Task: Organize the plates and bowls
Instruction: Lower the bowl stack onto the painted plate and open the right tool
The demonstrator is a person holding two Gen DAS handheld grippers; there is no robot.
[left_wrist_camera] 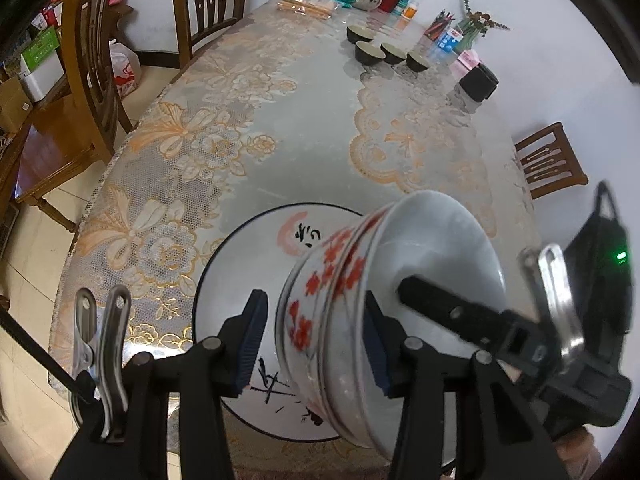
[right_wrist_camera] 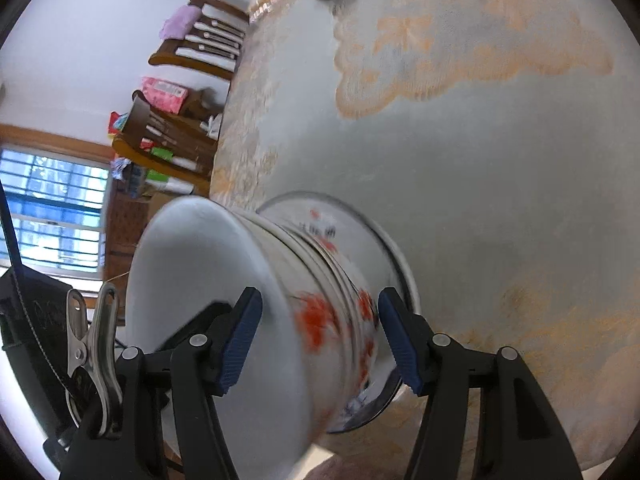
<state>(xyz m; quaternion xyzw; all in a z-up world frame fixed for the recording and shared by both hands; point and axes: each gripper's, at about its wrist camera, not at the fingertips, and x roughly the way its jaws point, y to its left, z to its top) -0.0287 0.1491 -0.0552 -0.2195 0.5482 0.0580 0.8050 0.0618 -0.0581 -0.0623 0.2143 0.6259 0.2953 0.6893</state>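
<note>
While bowls (left_wrist_camera: 352, 300) tilt, plate (left_wrist_camera: 240, 272) near table edge (left_wrist_camera: 68, 264).

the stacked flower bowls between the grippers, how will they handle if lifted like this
The stacked flower bowls look like glazed ceramic, so probably slippery and breakable. There seem to be two or three nested and tilted on their side above the big plate, so one could slide out. The left gripper and right gripper straddle the stack with gaps showing, so the hold looks loose.
</note>
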